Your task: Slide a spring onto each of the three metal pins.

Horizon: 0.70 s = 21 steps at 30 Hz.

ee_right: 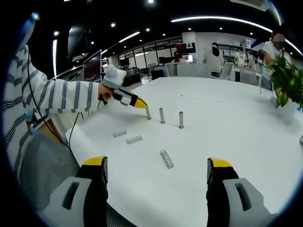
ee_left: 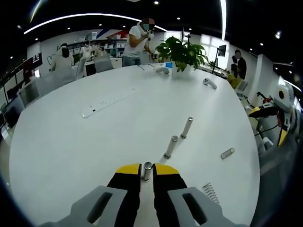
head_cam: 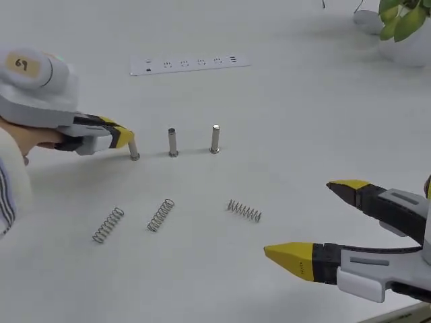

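Left gripper (head_cam: 127, 138): jaws closed on end pin (head_cam: 134, 152) of upright three-pin row, mid-table. Middle pin (head_cam: 172, 142) and far-end pin (head_cam: 215, 139) bare. Three springs (head_cam: 160, 215) lie flat between row and near table (head_cam: 303, 101) edge. Right gripper (head_cam: 316, 222): jaws wide open, empty, beside nearest spring (head_cam: 244, 210).

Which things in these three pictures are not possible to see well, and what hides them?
Left pin: top hidden behind the tips of the left gripper, head view; lower shaft hidden between its jaws, left gripper view.
Right gripper: body cut off by the head view's right edge.
Power strip: markings too small to read, head view.
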Each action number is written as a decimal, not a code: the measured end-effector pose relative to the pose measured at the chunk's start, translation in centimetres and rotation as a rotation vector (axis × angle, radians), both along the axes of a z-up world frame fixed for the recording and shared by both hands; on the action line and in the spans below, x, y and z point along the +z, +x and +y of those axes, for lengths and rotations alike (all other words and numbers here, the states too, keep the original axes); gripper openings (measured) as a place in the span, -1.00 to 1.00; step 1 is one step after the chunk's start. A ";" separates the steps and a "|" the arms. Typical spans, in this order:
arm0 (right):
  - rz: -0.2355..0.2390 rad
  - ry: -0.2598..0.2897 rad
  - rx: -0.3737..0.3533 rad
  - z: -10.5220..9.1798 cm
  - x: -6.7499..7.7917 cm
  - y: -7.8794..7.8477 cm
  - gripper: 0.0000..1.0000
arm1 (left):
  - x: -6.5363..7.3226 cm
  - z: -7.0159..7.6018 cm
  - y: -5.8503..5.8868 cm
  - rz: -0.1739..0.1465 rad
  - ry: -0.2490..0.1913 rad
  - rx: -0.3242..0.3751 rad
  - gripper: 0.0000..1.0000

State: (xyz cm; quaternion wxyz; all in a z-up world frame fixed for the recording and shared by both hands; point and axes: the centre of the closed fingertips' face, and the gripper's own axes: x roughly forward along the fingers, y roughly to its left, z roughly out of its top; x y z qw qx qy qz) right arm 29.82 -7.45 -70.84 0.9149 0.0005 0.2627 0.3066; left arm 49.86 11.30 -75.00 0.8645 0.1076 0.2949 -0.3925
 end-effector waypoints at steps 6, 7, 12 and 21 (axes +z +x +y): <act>0.003 -0.003 0.007 0.1 0.0 -0.3 0.70 | -0.3 0.3 -0.2 0.009 0.012 0.009 -0.88; 0.004 -0.003 0.006 0.0 0.0 -0.3 0.70 | -0.3 0.3 -0.3 0.010 0.010 0.008 -0.88; 0.008 -0.008 0.002 -0.1 -0.3 -0.4 0.70 | -0.5 0.9 -0.5 0.009 0.026 0.017 -0.84; 0.008 -0.011 0.010 0.1 -0.3 -0.6 0.70 | -0.8 2.1 -1.4 0.021 0.008 0.049 -0.70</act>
